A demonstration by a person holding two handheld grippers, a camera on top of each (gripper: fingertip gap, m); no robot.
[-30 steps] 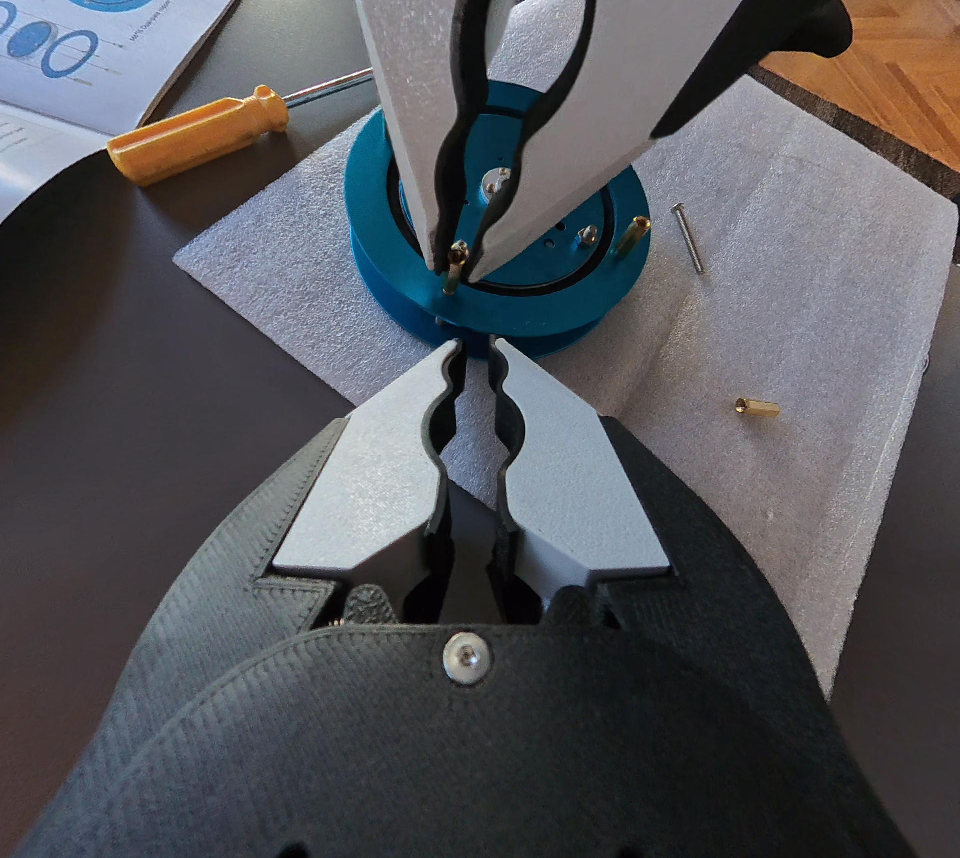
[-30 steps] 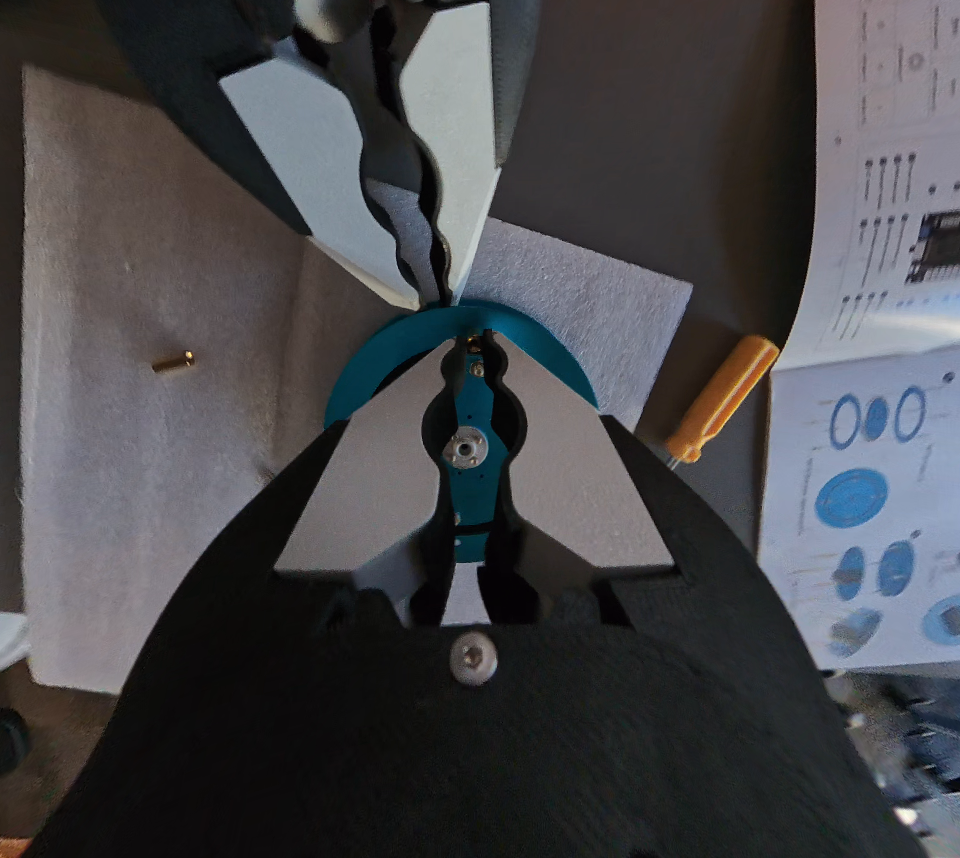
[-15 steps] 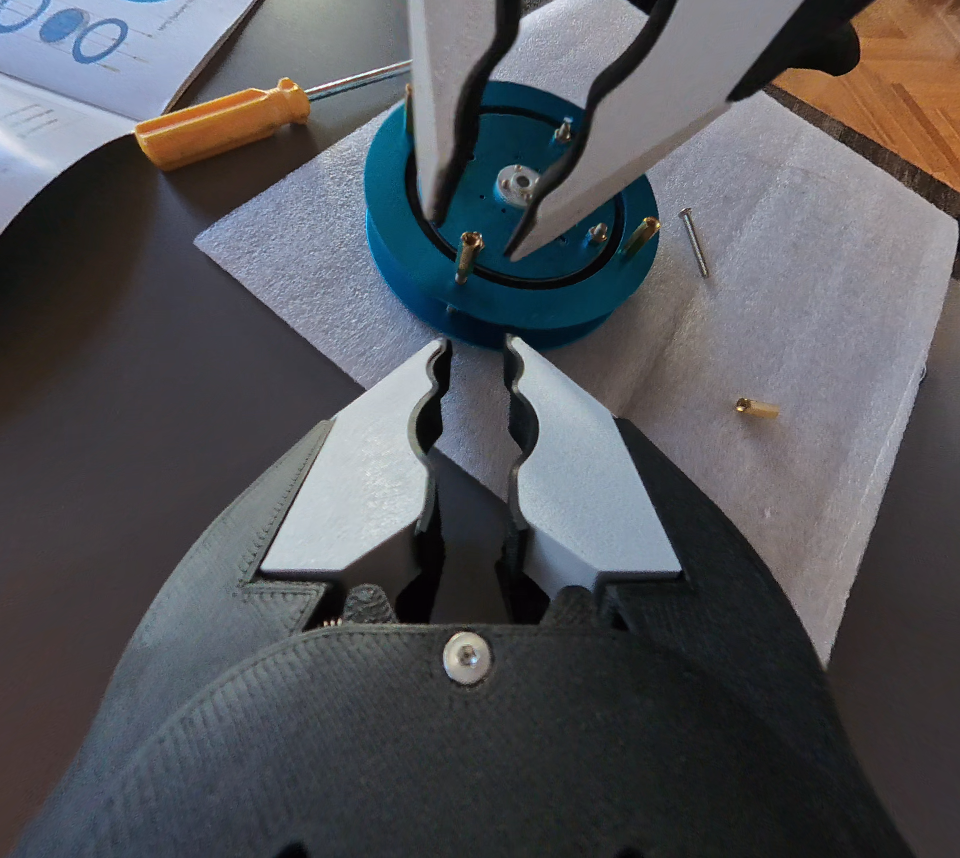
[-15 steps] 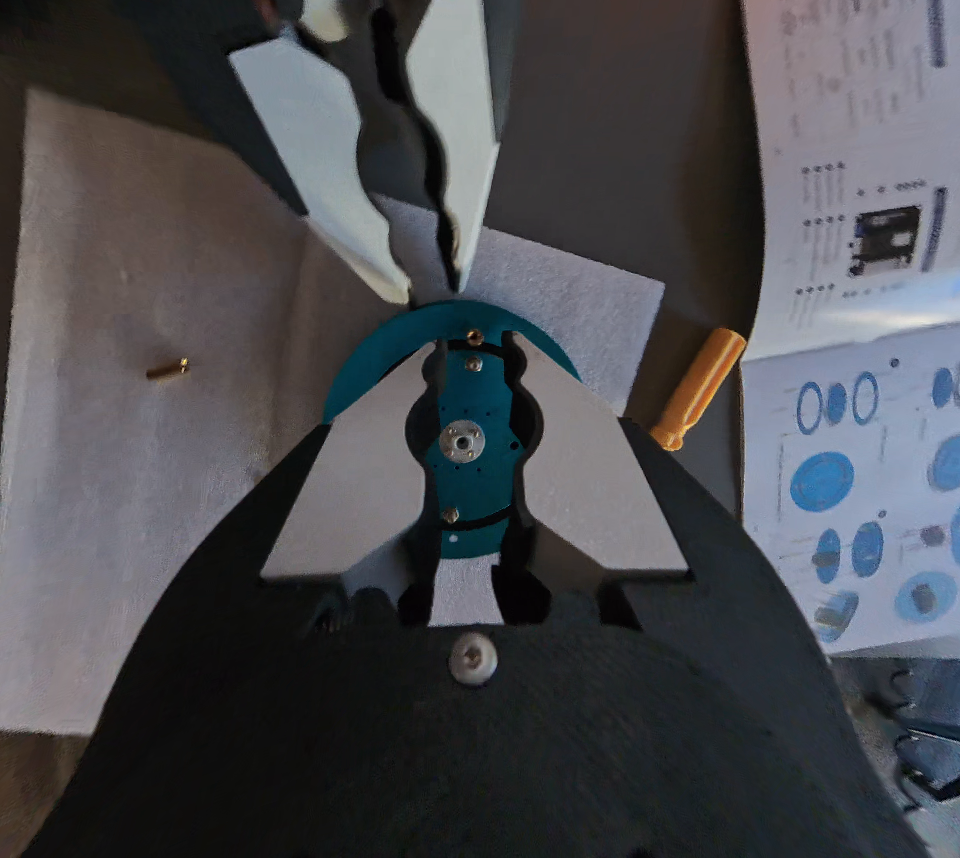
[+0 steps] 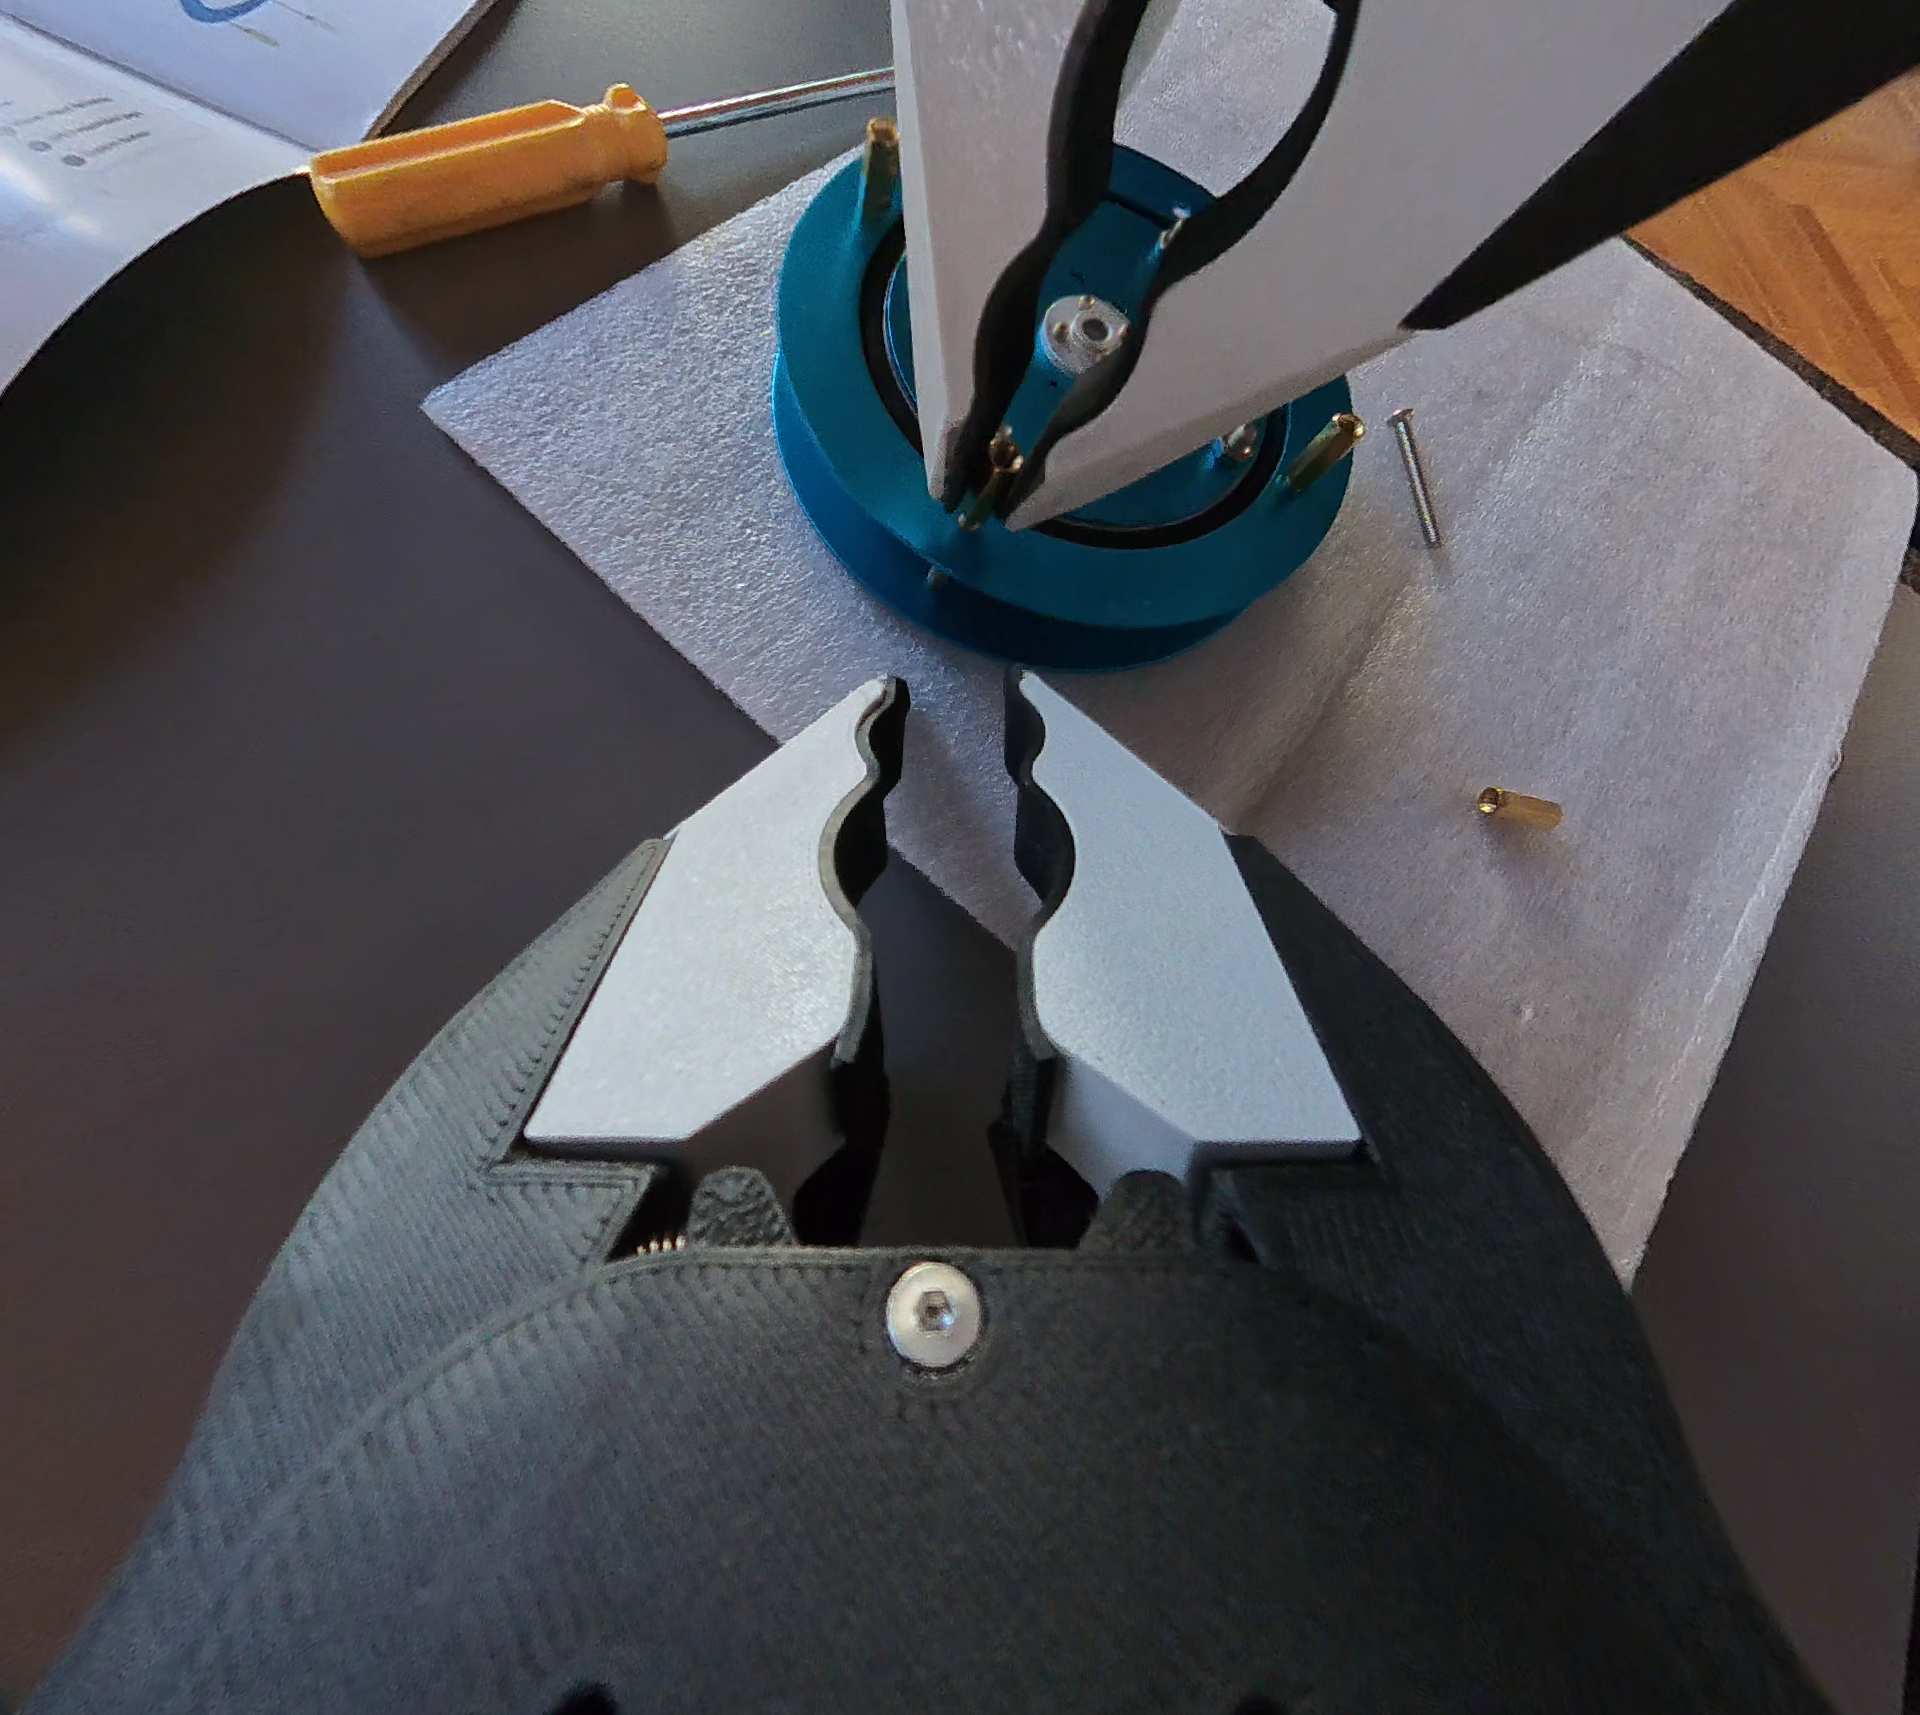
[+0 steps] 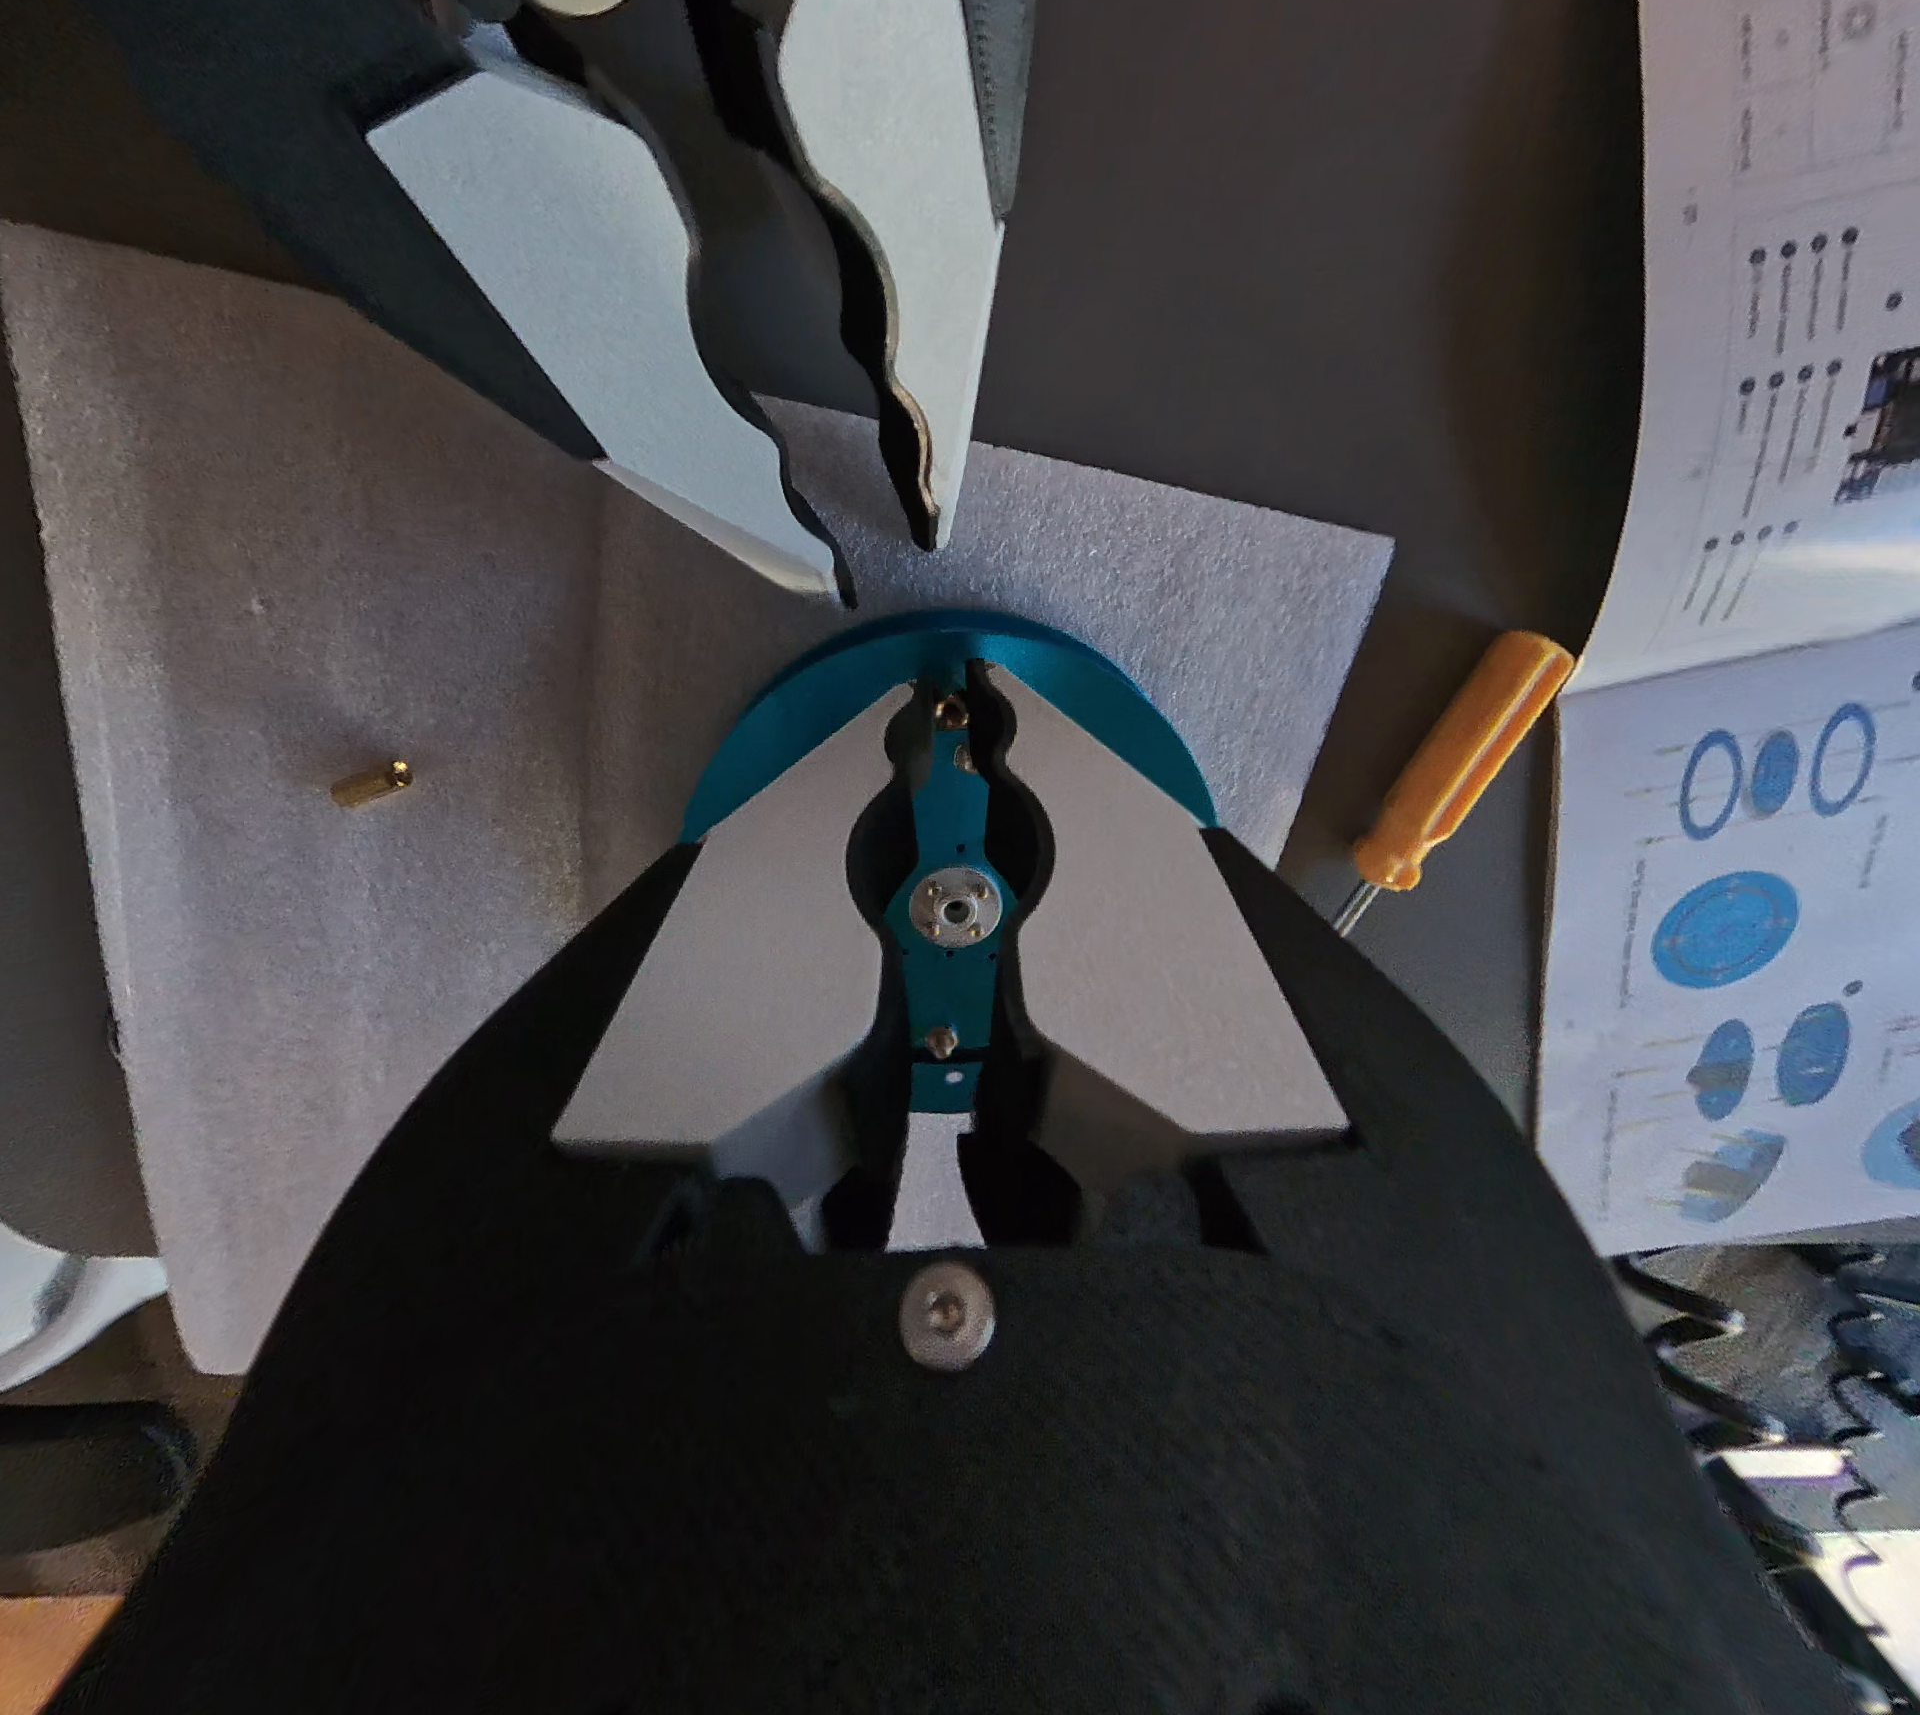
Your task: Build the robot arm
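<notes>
- Left gripper (image 5: 956, 699) parted and empty, tips just short of the blue wheel (image 5: 1039, 605) on the foam sheet (image 5: 1558, 626);
- Right gripper (image 5: 982, 507) pinches a brass standoff (image 5: 1000, 465) upright on the wheel's near rim;
- Loose standoff (image 5: 1519, 808) and screw (image 5: 1415, 476) lie beside the wheel; screwdriver (image 5: 488, 174) beyond it.

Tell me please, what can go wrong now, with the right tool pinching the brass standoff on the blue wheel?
1. The right tool grips the thin, leaning brass standoff only with its very tips, so it may slip out.
2. The left tool is open and apart from the blue wheel, so the wheel may shift on the foam sheet.
3. The loose screw lies right beside the wheel's rim and could be knocked away.
</notes>
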